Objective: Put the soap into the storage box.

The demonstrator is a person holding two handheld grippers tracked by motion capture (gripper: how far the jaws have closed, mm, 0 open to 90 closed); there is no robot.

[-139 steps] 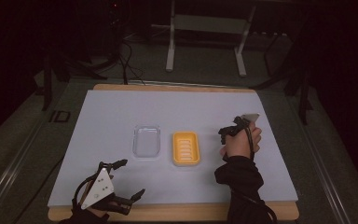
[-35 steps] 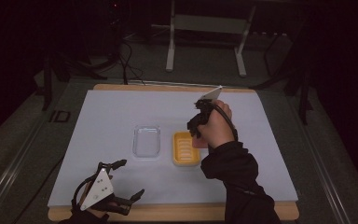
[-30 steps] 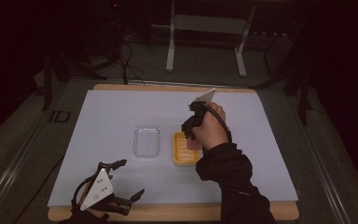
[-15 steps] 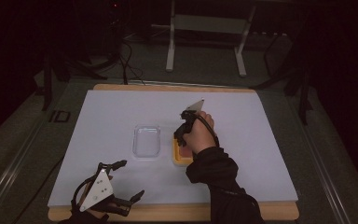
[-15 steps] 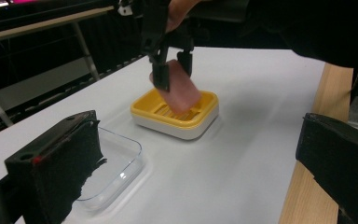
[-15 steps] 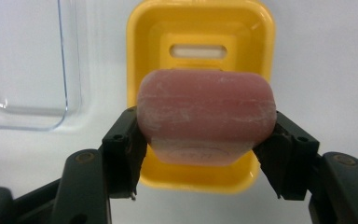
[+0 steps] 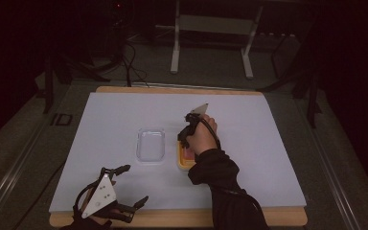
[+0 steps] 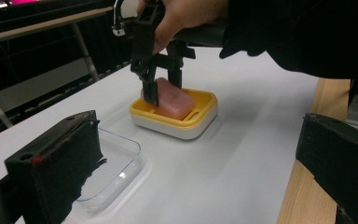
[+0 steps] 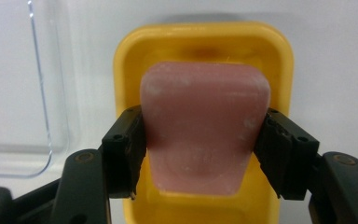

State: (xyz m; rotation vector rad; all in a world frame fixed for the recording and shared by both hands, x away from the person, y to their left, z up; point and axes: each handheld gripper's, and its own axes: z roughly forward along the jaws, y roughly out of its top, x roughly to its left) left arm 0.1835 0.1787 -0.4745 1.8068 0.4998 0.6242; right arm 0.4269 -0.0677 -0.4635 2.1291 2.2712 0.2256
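Pinching the pink soap bar (image 9: pixel 204 126) by its two long sides, the right gripper (image 9: pixel 204 154) holds it in the yellow soap dish (image 9: pixel 200 42), the bar tilted against the dish. Clear lid (image 7: pixel 151 144) lies just beside the dish. Left gripper (image 7: pixel 124 189) rests at the table's (image 7: pixel 268 143) near edge, jaws spread, nothing between them.

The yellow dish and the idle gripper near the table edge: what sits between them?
A clear plastic tray, seen in the high view, between yellow dish and left gripper.
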